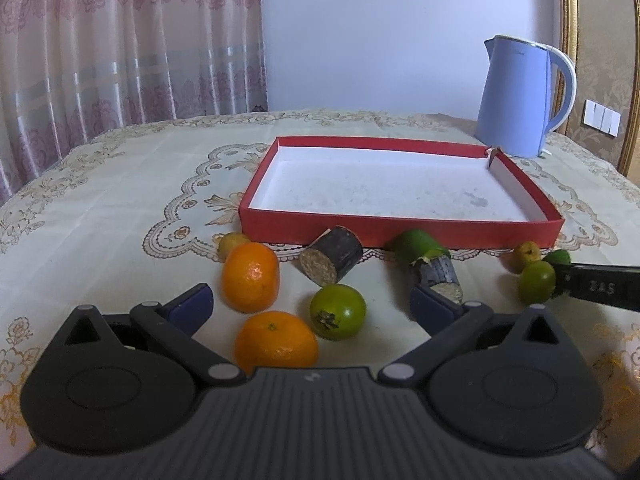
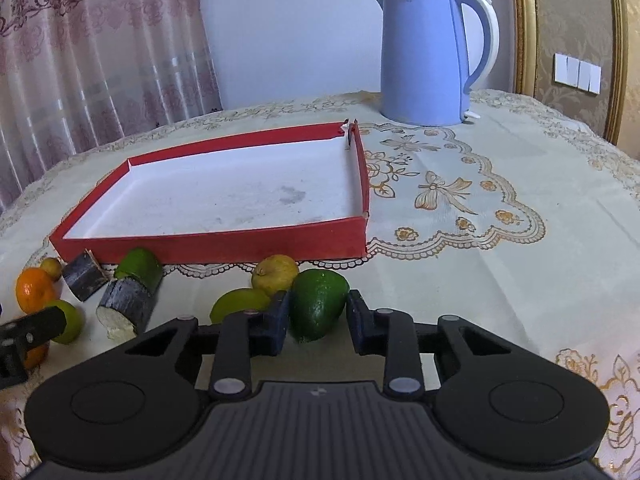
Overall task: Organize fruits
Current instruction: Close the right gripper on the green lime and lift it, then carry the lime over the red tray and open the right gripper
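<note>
A shallow red tray (image 1: 400,227) with a white floor sits open on the table, nothing inside it. Along its near wall lies a scatter of fruit: two oranges (image 1: 250,277), a round green fruit (image 1: 338,311) with its dried calyx facing the camera, two dark cut cane sections (image 1: 332,261) showing pale ends, and small yellow fruits (image 2: 275,273). At the right end, a dark green avocado-shaped fruit (image 2: 318,304) stands pinched between padded jaws.

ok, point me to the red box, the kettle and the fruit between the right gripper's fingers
red box (image 2: 216,246): right wrist view, front wall.
kettle (image 2: 420,60): right wrist view, middle of body.
dark green fruit (image 2: 318,304): right wrist view, middle of skin.
</note>
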`<state>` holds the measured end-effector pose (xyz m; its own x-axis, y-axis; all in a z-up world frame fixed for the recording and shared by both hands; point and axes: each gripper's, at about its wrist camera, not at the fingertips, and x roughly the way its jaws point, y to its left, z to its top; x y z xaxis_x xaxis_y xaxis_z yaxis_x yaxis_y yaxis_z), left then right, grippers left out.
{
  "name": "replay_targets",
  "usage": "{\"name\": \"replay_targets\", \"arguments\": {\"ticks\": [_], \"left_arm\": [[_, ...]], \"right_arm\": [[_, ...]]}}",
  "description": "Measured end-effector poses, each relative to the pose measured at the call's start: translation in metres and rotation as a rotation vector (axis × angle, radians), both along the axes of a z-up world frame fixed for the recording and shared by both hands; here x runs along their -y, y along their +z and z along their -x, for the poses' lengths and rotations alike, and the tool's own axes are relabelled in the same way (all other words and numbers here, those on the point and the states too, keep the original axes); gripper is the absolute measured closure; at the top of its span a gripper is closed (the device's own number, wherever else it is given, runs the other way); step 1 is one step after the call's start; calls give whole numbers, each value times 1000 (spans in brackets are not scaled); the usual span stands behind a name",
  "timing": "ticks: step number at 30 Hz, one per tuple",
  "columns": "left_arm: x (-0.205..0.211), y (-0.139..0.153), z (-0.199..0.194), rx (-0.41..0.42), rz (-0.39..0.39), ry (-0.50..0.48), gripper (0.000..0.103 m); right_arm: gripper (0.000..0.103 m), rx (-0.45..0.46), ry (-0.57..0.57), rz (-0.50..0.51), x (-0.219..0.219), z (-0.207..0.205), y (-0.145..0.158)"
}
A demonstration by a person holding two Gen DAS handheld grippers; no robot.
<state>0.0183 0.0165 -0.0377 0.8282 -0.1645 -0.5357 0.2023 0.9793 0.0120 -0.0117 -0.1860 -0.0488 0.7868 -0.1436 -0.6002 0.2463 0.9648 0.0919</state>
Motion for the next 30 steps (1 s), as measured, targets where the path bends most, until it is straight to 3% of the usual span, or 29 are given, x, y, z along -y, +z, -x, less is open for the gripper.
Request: {"name": "replay_targets", "arguments": {"ticks": [7,15,22,30], "left_arm": [[-6,-7,-5,-6,38,-7,0],[0,-13,-7,-11,12,-30,0],[1,-14,-6,-3,1,-38,0],[0,-14,-8,-11,10,-36,0]], "right_arm": [[74,33,-2,38,0,8,9],[73,86,54,90,-6,-4,27],[74,111,106,122,-10,-51,41],[73,23,118,117,-8,-121,17]]}}
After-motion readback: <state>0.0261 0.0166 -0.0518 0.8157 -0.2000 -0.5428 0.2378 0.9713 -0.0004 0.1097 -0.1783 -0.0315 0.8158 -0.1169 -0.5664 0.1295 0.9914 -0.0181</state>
